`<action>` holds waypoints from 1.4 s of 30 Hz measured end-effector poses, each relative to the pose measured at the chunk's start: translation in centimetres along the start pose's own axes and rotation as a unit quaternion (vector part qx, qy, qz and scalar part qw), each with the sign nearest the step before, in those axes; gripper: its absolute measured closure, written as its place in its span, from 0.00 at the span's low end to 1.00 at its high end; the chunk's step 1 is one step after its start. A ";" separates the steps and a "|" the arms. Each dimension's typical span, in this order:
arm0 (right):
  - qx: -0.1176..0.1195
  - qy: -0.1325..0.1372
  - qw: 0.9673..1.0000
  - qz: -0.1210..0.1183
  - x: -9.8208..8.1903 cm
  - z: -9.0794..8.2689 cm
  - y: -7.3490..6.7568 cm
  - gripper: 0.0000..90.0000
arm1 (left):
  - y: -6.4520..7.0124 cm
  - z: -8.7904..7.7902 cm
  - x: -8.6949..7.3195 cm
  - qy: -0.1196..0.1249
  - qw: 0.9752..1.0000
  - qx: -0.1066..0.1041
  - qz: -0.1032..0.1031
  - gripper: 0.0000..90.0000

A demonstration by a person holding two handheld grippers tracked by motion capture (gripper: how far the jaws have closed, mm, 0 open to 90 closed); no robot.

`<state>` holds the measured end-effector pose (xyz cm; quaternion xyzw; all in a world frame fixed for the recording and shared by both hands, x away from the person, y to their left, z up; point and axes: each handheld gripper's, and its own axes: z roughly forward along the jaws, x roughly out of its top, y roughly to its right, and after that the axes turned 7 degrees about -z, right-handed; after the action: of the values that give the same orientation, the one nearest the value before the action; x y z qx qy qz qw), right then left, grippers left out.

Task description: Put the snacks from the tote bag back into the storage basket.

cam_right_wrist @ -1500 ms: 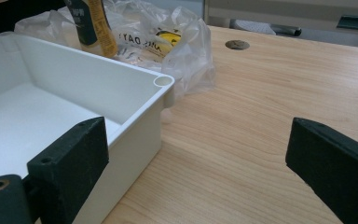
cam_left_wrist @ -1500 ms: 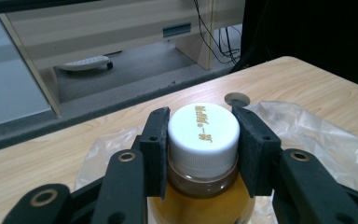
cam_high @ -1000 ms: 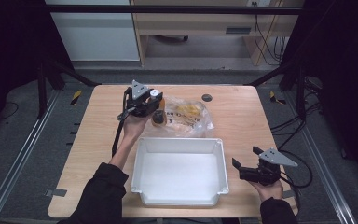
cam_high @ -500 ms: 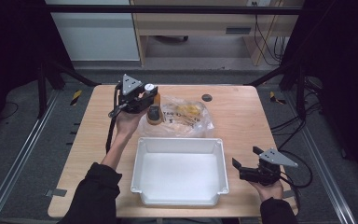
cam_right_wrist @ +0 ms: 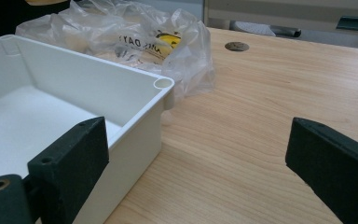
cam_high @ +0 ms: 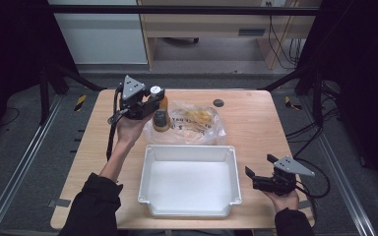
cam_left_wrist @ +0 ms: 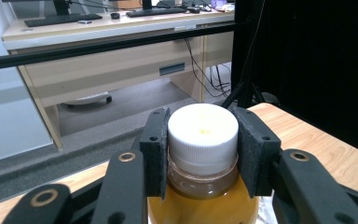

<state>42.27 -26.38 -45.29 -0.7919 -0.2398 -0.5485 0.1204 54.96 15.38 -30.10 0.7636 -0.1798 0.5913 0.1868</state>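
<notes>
Between the left claw's (cam_left_wrist: 203, 154) jaws, a bottle (cam_left_wrist: 204, 186) of amber liquid is gripped below its cap. Beside the empty tray (cam_high: 189, 152), the right claw (cam_high: 259, 170) is held wide.

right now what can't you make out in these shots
- Lower body of the bottle: cut off by the bottom edge of the left gripper view.
- Contents of the plastic bag: blurred by crinkled film, high view.
- Print on the bag: partly folded away, right gripper view.
- Far left of the white bin: cut off, right gripper view.

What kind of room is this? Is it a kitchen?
Probably not a kitchen: it looks like an office or lab. A desk with a keyboard stands behind the wooden table, and cables hang underneath.
</notes>
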 end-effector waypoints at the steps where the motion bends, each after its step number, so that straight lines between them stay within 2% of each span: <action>1: 0.000 0.000 1.000 0.001 0.0 0.0 0.0 0.07 | 0.1 -0.2 0.1 0.001 1.000 -0.003 0.000 0.65; 5: 0.000 0.000 1.000 0.001 0.0 0.0 0.0 0.07 | 0.6 -0.8 0.3 0.004 1.000 -0.011 0.005 0.65; 8: 0.000 0.000 1.000 0.001 0.0 0.0 0.0 0.07 | 1.0 -1.3 0.5 0.007 1.000 -0.015 0.020 0.65; 15: 0.000 0.000 1.000 0.001 0.0 -0.1 -0.1 0.07 | 1.5 -2.6 0.3 0.014 0.999 -0.021 0.022 0.65; 21: 0.000 0.000 1.000 -0.001 0.0 0.0 0.0 0.07 | 1.8 -3.7 -0.6 0.012 0.999 -0.032 0.013 0.65; 25: -0.001 -0.001 1.000 -0.002 0.0 0.0 -0.1 0.07 | 1.9 -4.5 -1.3 0.021 0.999 -0.031 0.022 0.65; 26: -0.001 -0.001 1.000 -0.002 0.0 0.0 -0.1 0.07 | 2.1 -4.7 -1.5 0.019 0.999 -0.034 0.017 0.65; 27: 0.000 -0.002 1.000 -0.002 0.0 0.0 -0.1 0.07 | 2.1 -4.8 -1.6 0.022 0.999 -0.034 0.023 0.65; 29: 0.000 -0.002 1.000 -0.003 0.0 0.0 -0.1 0.07 | 2.3 -5.1 -1.9 0.020 0.999 -0.038 0.018 0.65; 32: 0.000 -0.002 1.000 -0.002 0.0 0.0 -0.1 0.07 | 2.4 -5.5 -2.2 0.021 0.999 -0.039 0.026 0.65; 42: -0.001 -0.002 1.000 -0.001 -0.1 0.0 -0.1 0.07 | 2.8 -7.2 -3.9 0.013 0.998 -0.054 0.018 0.65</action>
<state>42.20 -26.33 -45.34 -0.7930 -0.2406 -0.5471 0.1184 46.62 16.80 -32.00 0.7414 -0.2228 0.5937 0.2196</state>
